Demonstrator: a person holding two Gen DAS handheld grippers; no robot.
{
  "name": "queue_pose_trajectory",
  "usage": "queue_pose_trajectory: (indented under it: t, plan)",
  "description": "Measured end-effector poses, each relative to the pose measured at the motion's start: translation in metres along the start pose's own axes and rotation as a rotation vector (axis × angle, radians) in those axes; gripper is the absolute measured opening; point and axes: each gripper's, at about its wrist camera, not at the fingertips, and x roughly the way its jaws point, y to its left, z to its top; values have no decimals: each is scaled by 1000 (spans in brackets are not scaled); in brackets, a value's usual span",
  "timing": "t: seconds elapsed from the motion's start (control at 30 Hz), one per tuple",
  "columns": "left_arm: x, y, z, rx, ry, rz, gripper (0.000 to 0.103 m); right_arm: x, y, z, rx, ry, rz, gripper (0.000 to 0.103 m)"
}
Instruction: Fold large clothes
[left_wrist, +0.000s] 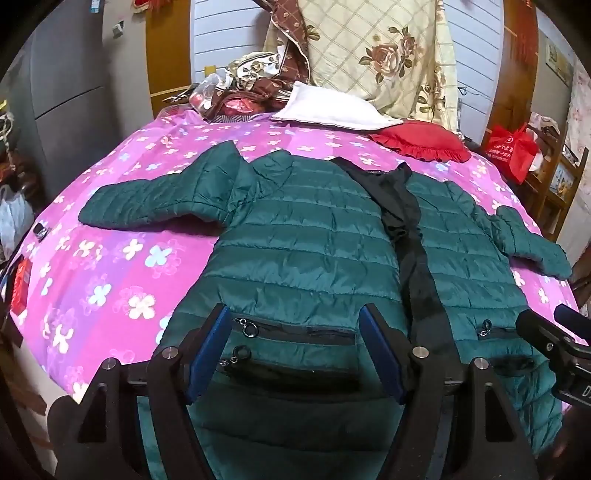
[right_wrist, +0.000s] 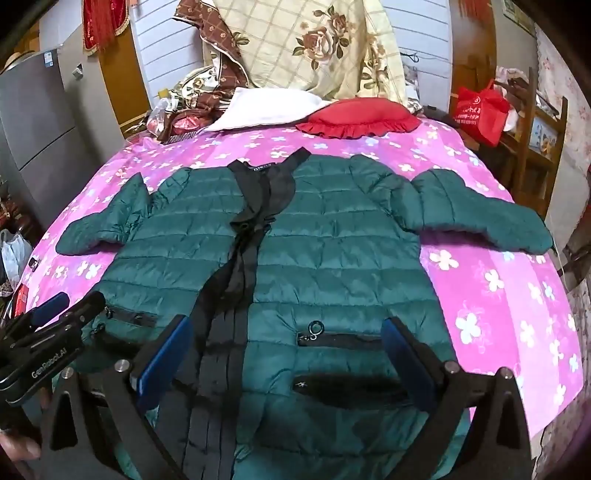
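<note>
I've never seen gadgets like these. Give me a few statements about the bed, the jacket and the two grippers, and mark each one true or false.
1. The green jacket lies spread out with both sleeves stretched to the sides. True.
2. The bedsheet is plain blue. False: it is pink and purple with white flowers.
3. The left gripper is clamped on a sleeve. False: its jaws are open above the jacket's lower part, gripping nothing.
4. A red pillow lies at the far end of the bed. True.
5. The right gripper is open. True.
6. The jacket is already folded in half. False: it lies flat, its black lining showing down the middle.
</note>
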Motion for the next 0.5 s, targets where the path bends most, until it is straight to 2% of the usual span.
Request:
queue_pose_trajectory:
  t: [0.23, 0.5]
  plan:
    - [0, 0, 0, 1, -4, -5, 51, 4, 2, -3, -22, -3, -27, 103]
    - [2, 0, -1, 2, -10, -2, 51, 6, 2, -2, -3, 4, -20, 103]
